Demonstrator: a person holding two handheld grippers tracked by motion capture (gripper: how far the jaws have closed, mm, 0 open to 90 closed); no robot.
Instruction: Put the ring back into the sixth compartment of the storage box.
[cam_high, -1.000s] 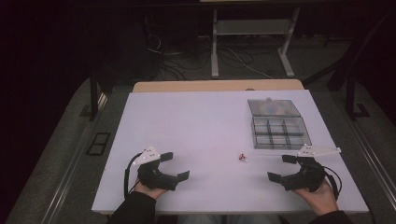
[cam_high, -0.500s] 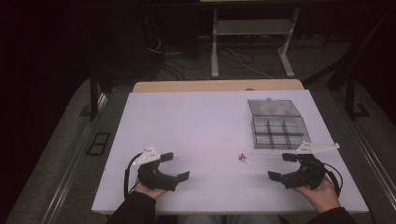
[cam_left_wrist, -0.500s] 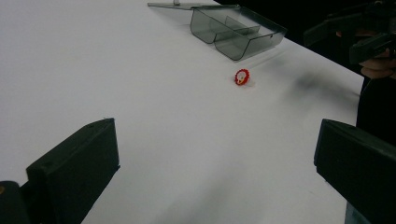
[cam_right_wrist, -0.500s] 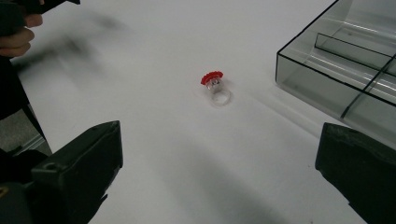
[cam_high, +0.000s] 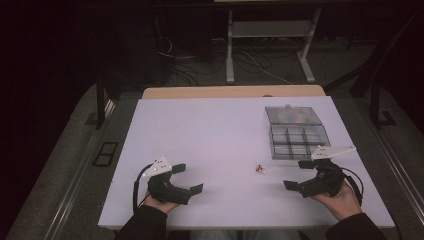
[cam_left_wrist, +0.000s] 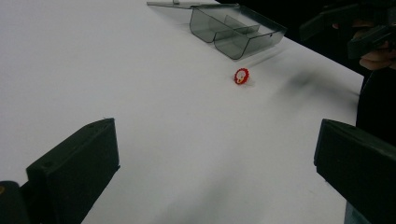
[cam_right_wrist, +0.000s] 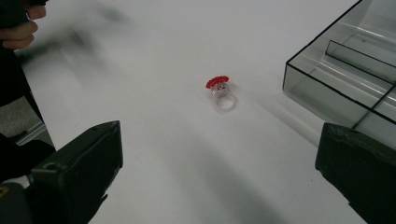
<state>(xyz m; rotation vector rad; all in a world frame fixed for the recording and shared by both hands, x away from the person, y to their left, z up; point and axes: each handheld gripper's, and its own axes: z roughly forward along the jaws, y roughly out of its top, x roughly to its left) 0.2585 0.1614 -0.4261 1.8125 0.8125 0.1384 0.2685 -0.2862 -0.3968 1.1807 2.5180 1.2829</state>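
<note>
A clear box (cam_high: 299, 142) with little compartments sits open near the bench's (cam_high: 210, 130) far right corner, and its compartments look empty. A small ring with a red top (cam_high: 259, 169) lies on the bench near the front edge, close to the box. The left gripper (cam_high: 188, 178) and right gripper (cam_high: 298, 174) both have jaws spread wide, holding nothing.

The worktop (cam_high: 210, 135) is matt white and smooth; the box (cam_right_wrist: 355, 70) is glossy smoky clear plastic; the ring (cam_right_wrist: 220, 91) is clear plastic, red-topped.

Black tongs (cam_high: 183, 178) with grey three-cornered plates and trailing black cables; dark sleeves (cam_high: 142, 224)
</note>
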